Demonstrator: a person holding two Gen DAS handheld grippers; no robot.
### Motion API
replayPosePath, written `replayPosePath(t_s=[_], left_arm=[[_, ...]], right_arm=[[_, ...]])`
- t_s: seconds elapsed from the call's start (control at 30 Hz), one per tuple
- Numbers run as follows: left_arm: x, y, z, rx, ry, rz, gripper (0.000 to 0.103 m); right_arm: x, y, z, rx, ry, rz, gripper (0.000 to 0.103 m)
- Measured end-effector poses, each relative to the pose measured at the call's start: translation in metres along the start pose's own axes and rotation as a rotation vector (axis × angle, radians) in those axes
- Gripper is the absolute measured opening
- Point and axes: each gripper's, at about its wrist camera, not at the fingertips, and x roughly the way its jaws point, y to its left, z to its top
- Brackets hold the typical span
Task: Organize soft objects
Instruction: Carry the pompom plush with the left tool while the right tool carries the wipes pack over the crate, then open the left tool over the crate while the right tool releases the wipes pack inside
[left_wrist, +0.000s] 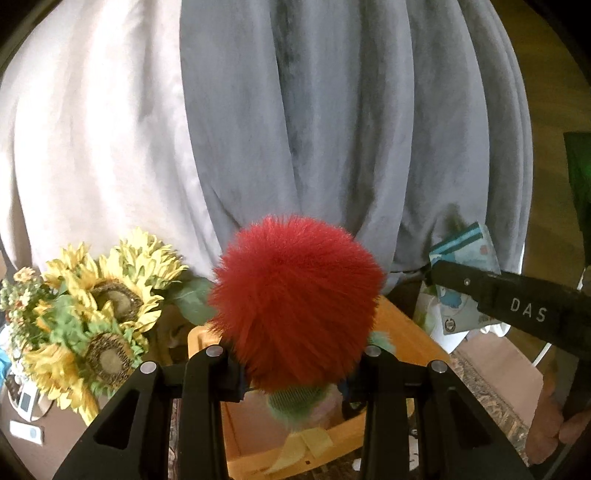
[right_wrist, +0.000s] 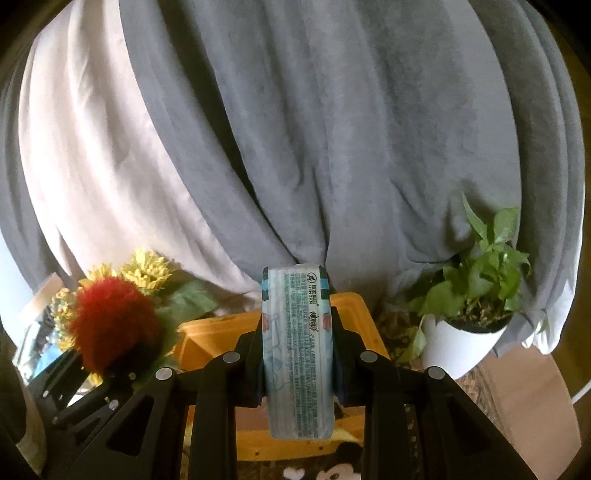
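Observation:
My left gripper (left_wrist: 295, 354) is shut on a fluffy red pompom toy (left_wrist: 295, 299) with a green underside, held above an orange wooden box (left_wrist: 402, 332). The same toy shows at the left in the right wrist view (right_wrist: 114, 321). My right gripper (right_wrist: 297, 354) is shut on a soft pale-blue tissue pack (right_wrist: 297, 350), held upright over the orange box (right_wrist: 210, 332). The right gripper and its pack show at the right edge of the left wrist view (left_wrist: 465, 251).
Grey and cream curtains (left_wrist: 332, 129) hang close behind. Artificial sunflowers (left_wrist: 96, 314) stand left of the box. A potted green plant in a white pot (right_wrist: 469, 321) stands to its right. A patterned rug (right_wrist: 484, 391) lies below.

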Motion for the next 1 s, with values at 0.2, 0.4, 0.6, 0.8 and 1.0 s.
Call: replayPosePath(t_s=[0.2, 0.4, 0.6, 0.8, 1.0], left_arm=[[0.030, 0.006, -0.004, 0.030, 0.037, -0.008, 0.035], [0.061, 0.011, -0.015, 0.037, 0.112, -0.007, 0.035], [0.081, 0.010, -0.024, 0.066, 0.180, 0.004, 0.035], [0.099, 0.010, -0.026, 0.093, 0.222, 0.011, 0.041], [0.105, 0.010, -0.028, 0.085, 0.250, -0.008, 0.066]], right_arm=[[0.032, 0.001, 0.003, -0.024, 0.052, -0.013, 0.028], [0.062, 0.003, -0.003, -0.080, 0.110, -0.018, 0.028], [0.087, -0.003, -0.008, -0.089, 0.166, -0.015, 0.028], [0.114, -0.004, -0.011, -0.101, 0.243, 0.019, 0.030], [0.116, -0.006, -0.015, -0.094, 0.253, 0.012, 0.060]])
